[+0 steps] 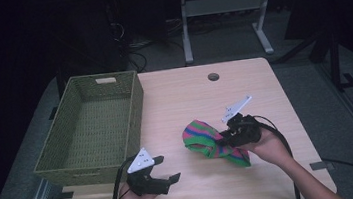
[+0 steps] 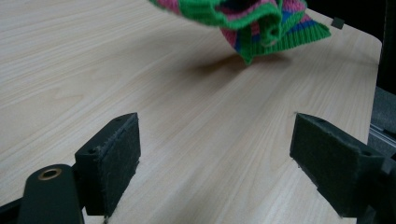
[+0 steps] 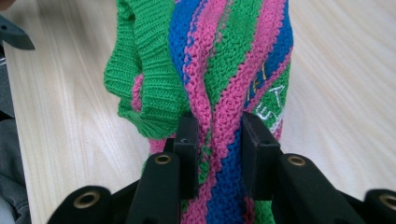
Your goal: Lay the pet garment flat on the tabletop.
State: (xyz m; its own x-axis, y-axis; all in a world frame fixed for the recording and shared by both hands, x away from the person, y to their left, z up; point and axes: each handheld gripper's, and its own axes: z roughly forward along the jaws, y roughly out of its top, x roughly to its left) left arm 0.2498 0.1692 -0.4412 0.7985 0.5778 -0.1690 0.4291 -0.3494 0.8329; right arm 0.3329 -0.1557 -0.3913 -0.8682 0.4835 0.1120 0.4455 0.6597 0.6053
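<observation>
So the green, pink and blue striped knitted garment point(image 1: 213, 142) is pinched mid-surface by the right gripper point(image 3: 215, 140); left gripper point(image 1: 165, 168) is held wide open, empty. Probably gets carried to the olive woven basket point(image 1: 65, 157) next.

Olive-green woven basket point(image 1: 92, 129) sits on left part of light wood surface point(image 1: 185, 103), its near corner overhanging left edge; inside empty, handle cutout in far wall. Round grommet hole point(image 1: 213, 76) near far edge of surface. Beyond it, grey metal legs of another desk point(image 1: 262, 32) on grey floor point(image 1: 160, 58), tangled dark cables point(image 1: 131, 47) at left. Room dark.
</observation>
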